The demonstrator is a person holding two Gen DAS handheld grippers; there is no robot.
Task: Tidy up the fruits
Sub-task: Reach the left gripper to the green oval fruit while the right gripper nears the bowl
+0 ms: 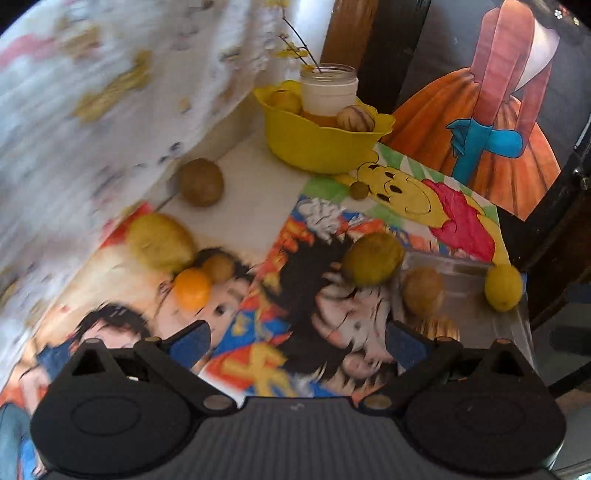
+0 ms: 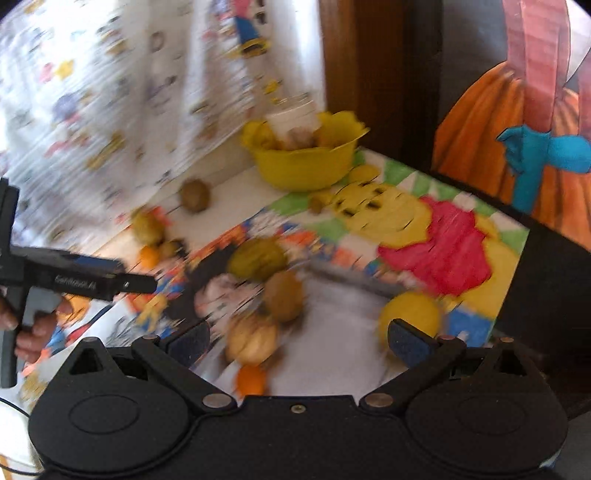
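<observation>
A yellow bowl (image 1: pixel 321 142) (image 2: pixel 304 158) stands at the table's far side with a glass jar (image 1: pixel 328 90) and a few fruits in it, one striped (image 1: pixel 355 118). Loose fruits lie on the cartoon-print cloth: a brown one (image 1: pixel 201 181), a yellow-green one (image 1: pixel 159 242), a small orange (image 1: pixel 192 288), a green-yellow one (image 1: pixel 373 264), a brown one (image 1: pixel 423 290) and a lemon (image 1: pixel 503 287) (image 2: pixel 410 314). My left gripper (image 1: pixel 297 341) is open above the cloth, holding nothing. My right gripper (image 2: pixel 297 341) is open over a tan fruit (image 2: pixel 251 341) and an orange (image 2: pixel 251 380).
A patterned curtain (image 1: pixel 110 92) hangs at the left. A dark wooden post (image 1: pixel 351 33) and a painted picture (image 1: pixel 498 110) stand behind the bowl. The table edge drops off at the right (image 1: pixel 524 314). A hand (image 2: pixel 33 332) holds the left gripper's handle. A tiny fruit (image 1: pixel 359 191) lies by the bowl.
</observation>
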